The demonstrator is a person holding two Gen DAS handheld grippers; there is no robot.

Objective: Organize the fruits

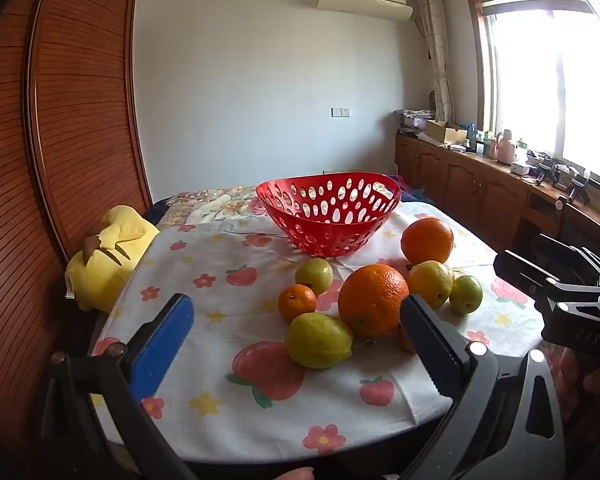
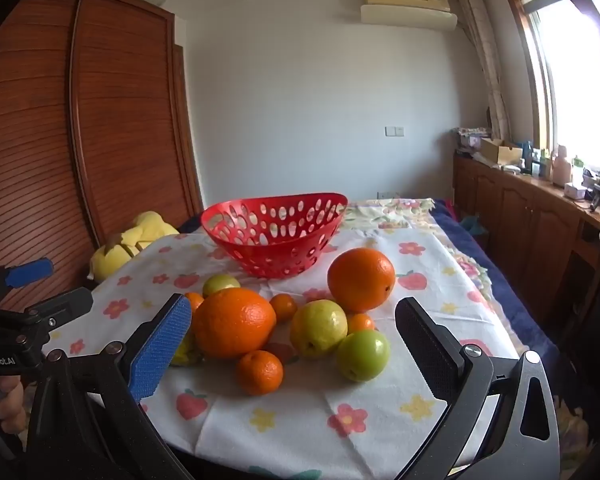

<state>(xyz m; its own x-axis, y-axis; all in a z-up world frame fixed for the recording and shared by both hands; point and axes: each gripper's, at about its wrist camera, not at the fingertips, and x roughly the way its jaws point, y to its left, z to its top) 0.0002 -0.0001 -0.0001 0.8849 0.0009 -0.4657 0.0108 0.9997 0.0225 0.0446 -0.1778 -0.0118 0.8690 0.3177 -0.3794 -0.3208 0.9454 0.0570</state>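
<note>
A red perforated basket (image 1: 329, 216) (image 2: 275, 234) stands empty at the back of the table. In front of it lies a cluster of fruit: two big oranges (image 1: 373, 300) (image 1: 427, 240) (image 2: 234, 322) (image 2: 361, 279), small mandarins (image 1: 297, 303) (image 2: 259, 372), yellow-green lemons (image 1: 319, 340) (image 2: 318, 328) and a green fruit (image 1: 465, 294) (image 2: 363, 355). My left gripper (image 1: 296, 320) is open and empty, just short of the near lemon. My right gripper (image 2: 294, 324) is open and empty, its fingers either side of the cluster's near edge.
The table has a white flower-and-strawberry cloth (image 1: 220, 360) (image 2: 340, 420). A yellow plush toy (image 1: 108, 256) (image 2: 132, 248) lies at its left edge by a wooden wardrobe (image 1: 60, 120). Cluttered wooden cabinets (image 1: 480, 184) run under the window on the right.
</note>
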